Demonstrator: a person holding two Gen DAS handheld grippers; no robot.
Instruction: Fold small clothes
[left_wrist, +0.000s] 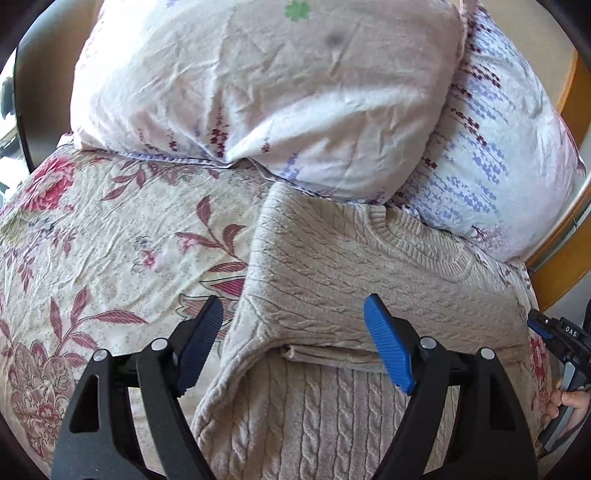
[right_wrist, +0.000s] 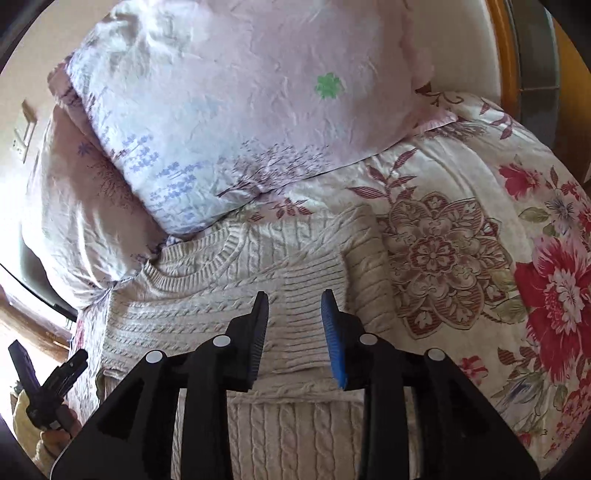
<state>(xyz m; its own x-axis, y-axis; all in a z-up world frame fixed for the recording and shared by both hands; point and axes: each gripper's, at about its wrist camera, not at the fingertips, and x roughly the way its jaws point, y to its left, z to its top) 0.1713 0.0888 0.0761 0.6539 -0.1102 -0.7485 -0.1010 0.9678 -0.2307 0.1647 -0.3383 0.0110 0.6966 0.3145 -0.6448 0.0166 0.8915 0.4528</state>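
I judge the sweater half-folded (sleeves in); both my claws, left and right, gape empty.

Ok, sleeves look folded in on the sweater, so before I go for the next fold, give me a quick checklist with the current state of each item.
1. Left gripper open and empty: ok, fingers spread wide over the sweater.
2. Right gripper open and empty: ok, jaws parted, no fabric between them.
3. Sleeves folded across the body: ok, a ribbed cuff lies over the chest.
4. Room beyond the neckline: not ok, the pillows touch the collar.
5. Sweater flat on the floral bedspread: ok for the visible part.
6. Hem position: cannot tell, it is hidden below both grippers.
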